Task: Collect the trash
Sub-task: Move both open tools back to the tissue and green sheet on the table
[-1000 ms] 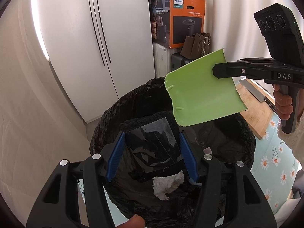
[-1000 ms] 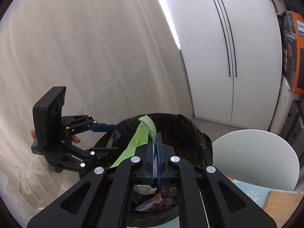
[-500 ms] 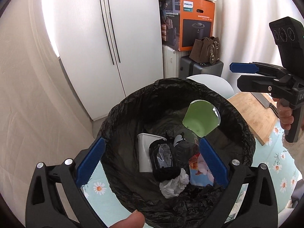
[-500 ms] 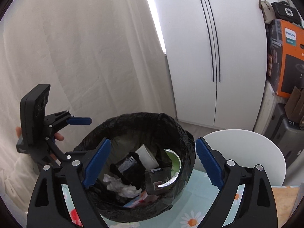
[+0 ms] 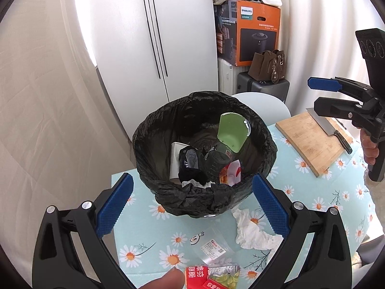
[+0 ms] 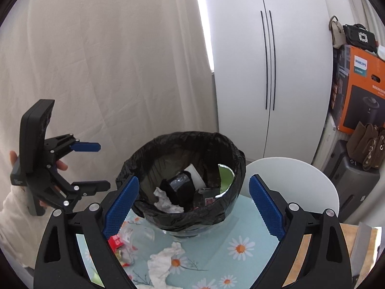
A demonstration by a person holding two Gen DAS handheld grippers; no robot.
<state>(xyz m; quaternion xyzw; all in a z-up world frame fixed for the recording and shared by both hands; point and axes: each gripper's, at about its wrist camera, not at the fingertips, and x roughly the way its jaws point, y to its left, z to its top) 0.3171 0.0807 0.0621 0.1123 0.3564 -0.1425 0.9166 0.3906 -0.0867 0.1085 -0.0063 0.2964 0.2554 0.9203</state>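
Black bin liner (image 5: 204,192) is sitting on a light-blue daisy-print tablecloth (image 5: 149,236), green wrapper (image 5: 232,132) inside, blue finger pads (image 5: 114,204).

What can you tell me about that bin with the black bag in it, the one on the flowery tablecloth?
The round bin lined with a crinkled black plastic bag stands upright on the pale blue daisy-print tablecloth. The bag folds over its rim, hiding most of the bin. Inside lie a green sheet, a white cup, dark wrappers and white tissue. A crumpled white tissue lies on the cloth just in front. Neither gripper touches it.
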